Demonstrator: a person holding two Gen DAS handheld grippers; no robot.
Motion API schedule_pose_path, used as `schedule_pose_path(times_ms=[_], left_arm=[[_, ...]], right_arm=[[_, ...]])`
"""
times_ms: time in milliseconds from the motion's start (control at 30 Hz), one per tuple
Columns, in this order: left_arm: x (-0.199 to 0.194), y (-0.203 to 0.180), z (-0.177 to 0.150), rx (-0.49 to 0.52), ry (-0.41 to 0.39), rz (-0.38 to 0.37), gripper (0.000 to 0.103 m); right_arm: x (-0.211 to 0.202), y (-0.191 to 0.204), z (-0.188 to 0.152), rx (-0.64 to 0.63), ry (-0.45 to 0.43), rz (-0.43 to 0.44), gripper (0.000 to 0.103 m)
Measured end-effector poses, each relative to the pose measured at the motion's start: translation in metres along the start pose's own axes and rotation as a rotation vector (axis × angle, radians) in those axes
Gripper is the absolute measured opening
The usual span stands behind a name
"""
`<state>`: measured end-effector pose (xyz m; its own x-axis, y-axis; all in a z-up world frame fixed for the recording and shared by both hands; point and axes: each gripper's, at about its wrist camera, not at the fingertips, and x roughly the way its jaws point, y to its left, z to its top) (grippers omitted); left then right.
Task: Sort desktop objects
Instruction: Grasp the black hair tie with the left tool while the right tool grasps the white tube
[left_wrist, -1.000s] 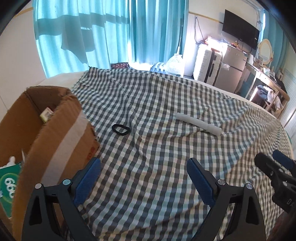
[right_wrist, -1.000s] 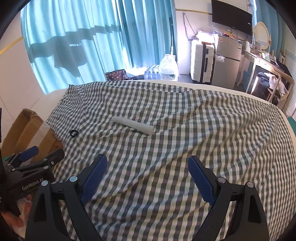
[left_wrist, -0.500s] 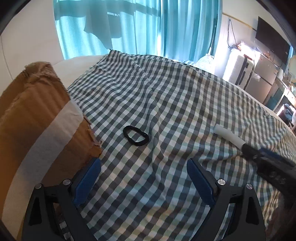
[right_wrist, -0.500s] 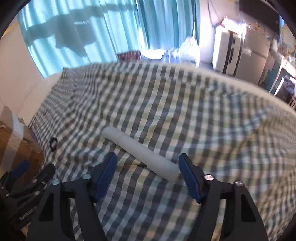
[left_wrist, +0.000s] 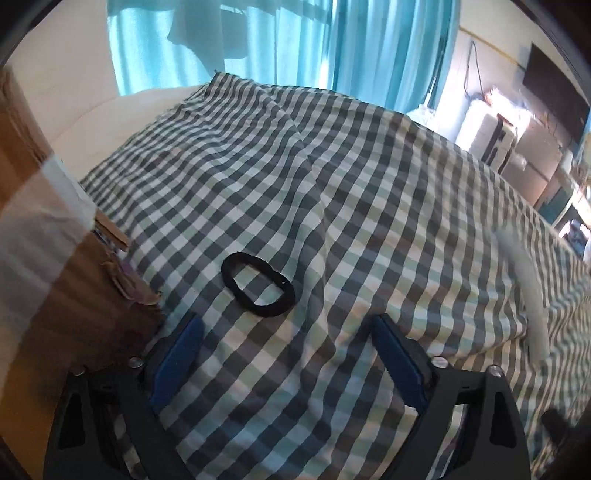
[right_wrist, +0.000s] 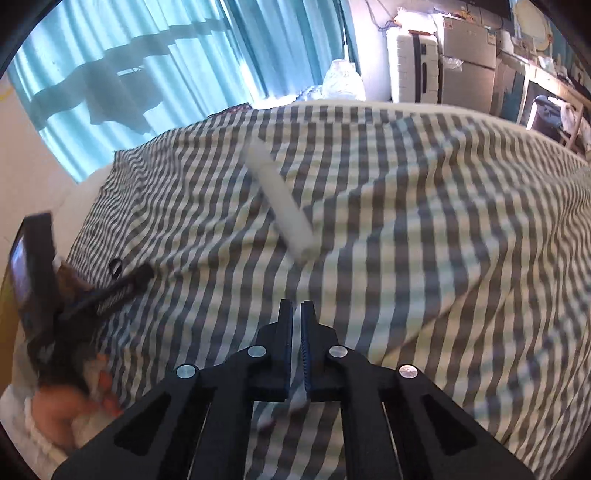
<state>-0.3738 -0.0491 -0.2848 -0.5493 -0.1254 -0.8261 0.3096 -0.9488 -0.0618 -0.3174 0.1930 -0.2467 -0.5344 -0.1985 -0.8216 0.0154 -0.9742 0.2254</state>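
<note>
Currently, item by item:

- Right gripper: its jaws have just been closing and now stand shut, pad against pad. Nothing solid shows between them.
- White tube: half a second ago it lay between these jaws. It now sits beyond their tips and points away from them. It is a long, smooth, matte, stiff-looking cylinder with a square-cut end. It is blurred, so whether it rests flat on the cloth cannot be told. Judgement: the grab missed or the tube slipped out, so this pick probably needs another try.
- Left gripper: jaws wide, having just closed in a little, with only cloth between the blue ribbed pads. It is lower and closer to the ring than a second ago.
- Black ring: a soft, slightly squashed loop, like a hair tie, lying flat on the cloth just ahead of the left tips and not yet touched. Judgement: next in line for pickup.
- Cardboard box: brown and rough, with a torn edge and a pale tape band, just left of the ring. Likely the sorting bin.
- Checked cloth: grey, green and white squares, thin and creased.
</note>
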Motion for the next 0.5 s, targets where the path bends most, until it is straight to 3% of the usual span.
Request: schedule_pose_path(times_ms=[100, 167, 233, 300, 367, 500], left_arm=[[0.003, 0.003, 0.004, 0.009, -0.007, -0.009, 0.072], [0.001, 0.004, 0.009, 0.029, -0.014, -0.012, 0.041], [0.001, 0.006, 0.012, 0.028, -0.018, -0.027, 0.023], [0.001, 0.008, 0.013, 0.028, -0.017, -0.05, 0.017], [-0.003, 0.007, 0.011, 0.036, -0.027, -0.068, 0.008], [-0.015, 0.006, 0.001, 0.036, -0.035, -0.094, 0.006]], right_arm=[[-0.004, 0.003, -0.014, -0.039, 0.003, -0.012, 0.005], [-0.008, 0.001, -0.012, -0.037, -0.039, 0.02, 0.006], [-0.009, -0.001, -0.003, -0.026, -0.086, 0.021, 0.017], [-0.003, -0.003, 0.011, -0.022, -0.104, 0.004, 0.035], [0.01, -0.003, 0.03, -0.022, -0.106, 0.001, 0.037], [0.037, -0.001, 0.058, -0.033, -0.07, -0.018, 0.038]])
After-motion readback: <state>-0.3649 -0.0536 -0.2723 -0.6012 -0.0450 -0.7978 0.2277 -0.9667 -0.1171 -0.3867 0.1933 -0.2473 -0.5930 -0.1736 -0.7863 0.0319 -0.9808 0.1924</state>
